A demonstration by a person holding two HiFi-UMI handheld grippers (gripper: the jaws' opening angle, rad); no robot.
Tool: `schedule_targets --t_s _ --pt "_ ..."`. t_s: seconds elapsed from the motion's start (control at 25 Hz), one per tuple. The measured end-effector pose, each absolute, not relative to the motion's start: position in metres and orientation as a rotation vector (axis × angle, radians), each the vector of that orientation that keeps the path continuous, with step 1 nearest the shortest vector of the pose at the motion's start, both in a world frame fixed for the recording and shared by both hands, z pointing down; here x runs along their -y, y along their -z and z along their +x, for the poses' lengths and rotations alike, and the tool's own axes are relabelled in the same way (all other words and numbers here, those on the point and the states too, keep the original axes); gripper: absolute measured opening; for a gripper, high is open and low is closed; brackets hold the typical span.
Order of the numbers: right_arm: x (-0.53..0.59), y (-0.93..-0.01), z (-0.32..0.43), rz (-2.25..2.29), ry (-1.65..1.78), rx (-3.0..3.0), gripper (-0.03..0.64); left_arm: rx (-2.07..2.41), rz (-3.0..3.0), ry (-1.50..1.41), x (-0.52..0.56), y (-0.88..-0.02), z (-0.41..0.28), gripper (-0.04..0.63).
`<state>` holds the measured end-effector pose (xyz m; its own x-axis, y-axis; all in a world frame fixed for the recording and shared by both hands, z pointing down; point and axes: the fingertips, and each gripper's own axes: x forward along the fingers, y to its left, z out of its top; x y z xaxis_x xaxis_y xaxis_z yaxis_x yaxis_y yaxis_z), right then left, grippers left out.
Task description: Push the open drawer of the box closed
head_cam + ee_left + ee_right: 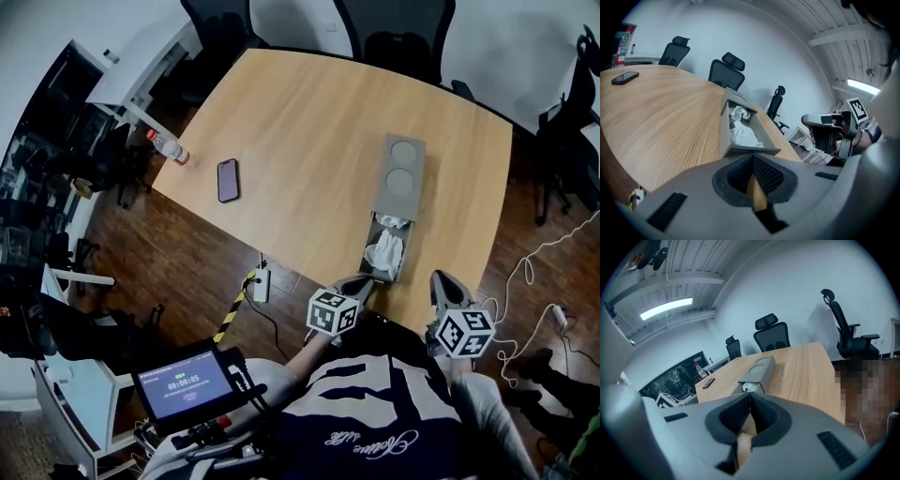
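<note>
A grey box (402, 176) with two round recesses in its top lies on the wooden table (309, 122). Its drawer (385, 249) is pulled out toward me and holds crumpled white tissue (384, 251). My left gripper (358, 282) is shut and empty, its tips just short of the drawer's front panel (751, 150) at the table's near edge. My right gripper (442, 279), also shut and empty, hovers to the right of the drawer over the table edge. In the right gripper view the box (758, 371) lies ahead and to the left.
A dark phone (228, 180) and a plastic bottle (168, 148) lie at the table's left side. Office chairs (394, 33) stand at the far side. On the floor are a power strip (262, 284) and white cables (525, 272). A screen device (186, 384) sits at my left.
</note>
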<state>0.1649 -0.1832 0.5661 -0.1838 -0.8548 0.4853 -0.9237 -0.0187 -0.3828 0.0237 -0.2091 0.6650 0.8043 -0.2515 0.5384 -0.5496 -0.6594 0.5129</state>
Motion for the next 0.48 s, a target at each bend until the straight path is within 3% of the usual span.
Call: schedule_targets --t_s 0.48 --pt "0.192 -0.578 0.188 1.918 -1.028 2.109 -0.002 0.640 2.319 -0.517 0.250 -0.657 0.041 0.000"
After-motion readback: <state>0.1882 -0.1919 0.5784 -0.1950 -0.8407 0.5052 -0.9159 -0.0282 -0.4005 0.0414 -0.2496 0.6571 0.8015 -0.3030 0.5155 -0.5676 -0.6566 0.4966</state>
